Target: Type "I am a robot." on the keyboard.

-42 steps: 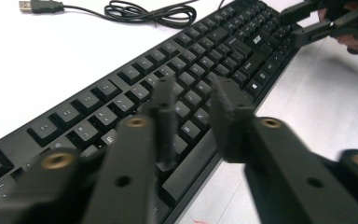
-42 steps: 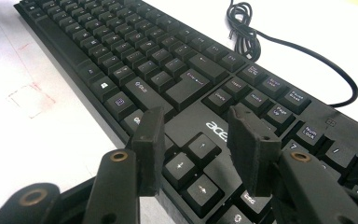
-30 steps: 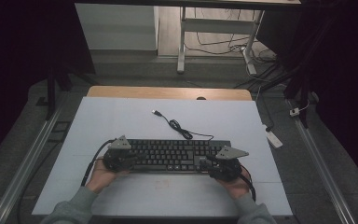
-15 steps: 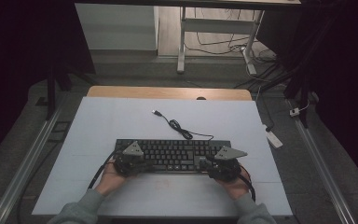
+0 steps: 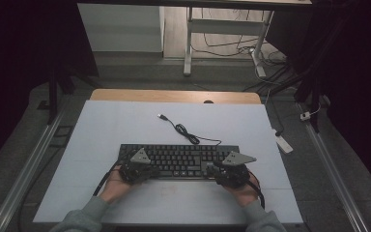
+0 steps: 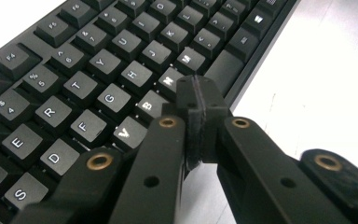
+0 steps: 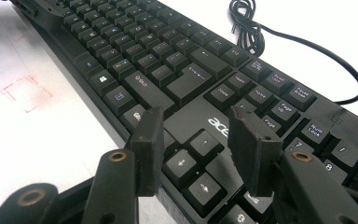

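Black keyboard (image 5: 178, 160) flat on white worktop (image 5: 125, 125). Left tongs (image 6: 200, 105) clenched, empty, above keyboard's B/N keys. Right tongs (image 7: 198, 149) released, straddling keyboard's arrow cluster.

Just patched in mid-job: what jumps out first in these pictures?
A black full-size keyboard lies across the near half of the white table, its black cable coiled behind it. The left gripper, shut, hovers by the N key; the right gripper, open, stands over the arrow keys.
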`<state>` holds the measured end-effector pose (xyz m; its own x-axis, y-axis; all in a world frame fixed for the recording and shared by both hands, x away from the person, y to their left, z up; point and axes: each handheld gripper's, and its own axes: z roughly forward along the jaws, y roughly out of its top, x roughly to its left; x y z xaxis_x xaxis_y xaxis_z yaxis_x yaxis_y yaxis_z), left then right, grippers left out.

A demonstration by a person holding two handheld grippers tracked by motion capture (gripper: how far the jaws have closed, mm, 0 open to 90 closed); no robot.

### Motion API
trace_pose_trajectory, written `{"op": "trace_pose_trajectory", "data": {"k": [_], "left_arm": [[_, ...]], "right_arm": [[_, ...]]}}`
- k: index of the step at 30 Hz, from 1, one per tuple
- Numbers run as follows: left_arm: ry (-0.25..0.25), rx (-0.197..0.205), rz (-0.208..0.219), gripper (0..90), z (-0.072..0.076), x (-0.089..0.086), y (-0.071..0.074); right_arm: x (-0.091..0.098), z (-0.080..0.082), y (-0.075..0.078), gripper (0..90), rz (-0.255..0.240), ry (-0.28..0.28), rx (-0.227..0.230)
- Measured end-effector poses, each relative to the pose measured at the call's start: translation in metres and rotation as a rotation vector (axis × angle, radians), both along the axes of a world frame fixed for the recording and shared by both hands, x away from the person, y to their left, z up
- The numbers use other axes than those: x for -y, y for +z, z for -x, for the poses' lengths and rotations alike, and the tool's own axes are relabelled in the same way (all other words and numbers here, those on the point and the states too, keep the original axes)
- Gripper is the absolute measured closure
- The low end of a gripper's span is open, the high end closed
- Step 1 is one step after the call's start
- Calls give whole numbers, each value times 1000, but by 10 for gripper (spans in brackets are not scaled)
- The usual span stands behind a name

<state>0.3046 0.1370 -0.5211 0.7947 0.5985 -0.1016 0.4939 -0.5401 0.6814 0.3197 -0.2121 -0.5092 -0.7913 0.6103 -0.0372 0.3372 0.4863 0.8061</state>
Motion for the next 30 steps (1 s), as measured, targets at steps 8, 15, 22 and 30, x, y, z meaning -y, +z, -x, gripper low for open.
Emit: {"op": "trace_pose_trajectory", "data": {"k": [8, 15, 22, 30], "left_arm": [[5, -4, 3, 890, -1, 0, -4], [9, 9, 38, 888, 0, -4, 2], [54, 29, 131, 692, 0, -19, 13], [144, 41, 161, 461, -2, -38, 19]], "right_arm": [[0, 0, 0, 559, -3, 7, -2], [0, 0, 0, 558, -4, 7, -2], [0, 0, 0, 557, -1, 6, -8], [-1, 0, -1, 556, -5, 17, -6]]}}
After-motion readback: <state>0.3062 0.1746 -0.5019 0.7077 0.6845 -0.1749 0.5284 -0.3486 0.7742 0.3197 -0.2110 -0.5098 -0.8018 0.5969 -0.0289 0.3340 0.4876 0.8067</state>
